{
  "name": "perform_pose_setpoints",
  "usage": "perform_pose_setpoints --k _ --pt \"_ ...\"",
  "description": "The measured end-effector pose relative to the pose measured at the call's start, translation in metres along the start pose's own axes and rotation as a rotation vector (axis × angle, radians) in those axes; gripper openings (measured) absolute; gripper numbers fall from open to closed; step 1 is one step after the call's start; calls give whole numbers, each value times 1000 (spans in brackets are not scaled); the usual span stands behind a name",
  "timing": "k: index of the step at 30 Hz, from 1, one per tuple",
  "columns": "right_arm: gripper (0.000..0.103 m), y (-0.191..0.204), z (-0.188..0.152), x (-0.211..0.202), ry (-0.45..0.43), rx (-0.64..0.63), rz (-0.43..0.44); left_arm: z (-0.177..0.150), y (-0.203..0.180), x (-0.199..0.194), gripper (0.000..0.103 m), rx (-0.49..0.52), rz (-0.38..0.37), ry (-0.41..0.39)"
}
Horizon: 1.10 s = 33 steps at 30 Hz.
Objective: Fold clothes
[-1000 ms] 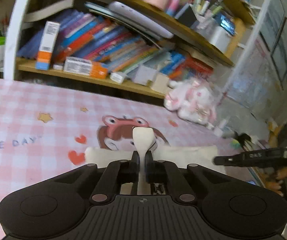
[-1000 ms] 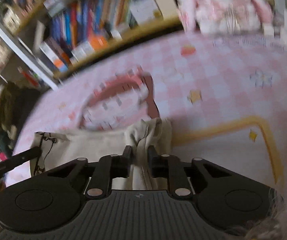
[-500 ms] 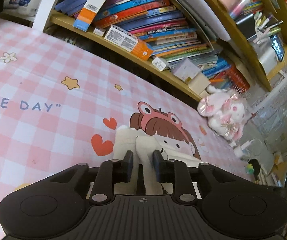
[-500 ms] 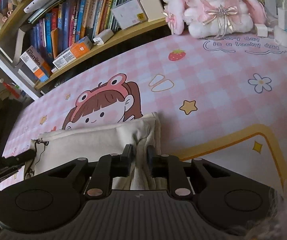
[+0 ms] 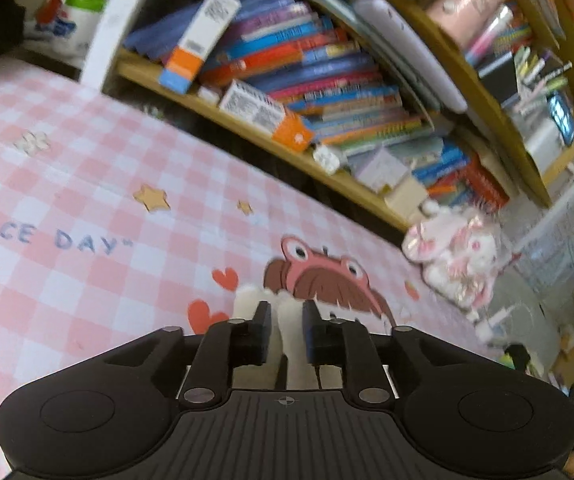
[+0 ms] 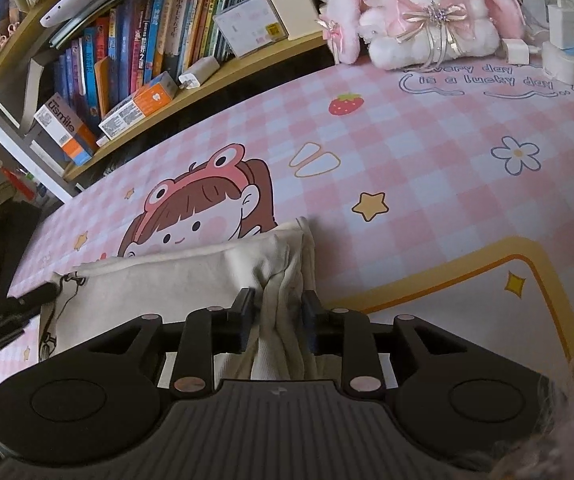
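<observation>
At six o'clock, both the left gripper (image 5: pixel 285 330) and right gripper (image 6: pixel 278 320) stand parted around cream garment (image 6: pixel 191 280); bunched cloth could snag, undoing the fold.

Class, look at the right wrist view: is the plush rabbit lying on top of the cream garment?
No. The plush rabbit sits at the mat's far edge by the bookshelf, well apart from the cream garment near the right gripper.

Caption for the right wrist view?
Right claw with its fingers apart around bunched cream cloth on a pink checked mat.
</observation>
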State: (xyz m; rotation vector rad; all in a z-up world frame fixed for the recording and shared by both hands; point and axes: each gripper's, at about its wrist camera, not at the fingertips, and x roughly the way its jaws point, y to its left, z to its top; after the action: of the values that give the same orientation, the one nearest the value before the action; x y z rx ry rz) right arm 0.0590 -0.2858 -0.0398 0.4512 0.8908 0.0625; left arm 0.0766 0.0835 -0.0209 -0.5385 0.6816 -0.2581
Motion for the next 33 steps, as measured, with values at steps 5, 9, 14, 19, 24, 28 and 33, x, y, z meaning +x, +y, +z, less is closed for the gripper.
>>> perform_pose_setpoints --k 5,9,14,19,24,28,33 --pt "39 2 -1 -14 -27 -2 -8 -5 -5 -25 52 13 4 -19" --pt "43 1 -10 -36 -48 17 34 -25 -7 -36 54 15 5 17" --pt "43 3 -29 -48 -22 8 50 -47 -12 -31 49 16 13 84" --pt "43 0 -40 -36 34 7 32 -50 -20 -29 7 46 12 115" --pt "43 0 -45 -29 47 -6 27 -51 -15 -25 13 30 66 115" --pt "43 0 -44 -31 50 -11 27 -51 -22 -37 22 39 102 73" --pt "43 2 -43 -43 30 -21 33 -52 -33 -54 53 49 143 14"
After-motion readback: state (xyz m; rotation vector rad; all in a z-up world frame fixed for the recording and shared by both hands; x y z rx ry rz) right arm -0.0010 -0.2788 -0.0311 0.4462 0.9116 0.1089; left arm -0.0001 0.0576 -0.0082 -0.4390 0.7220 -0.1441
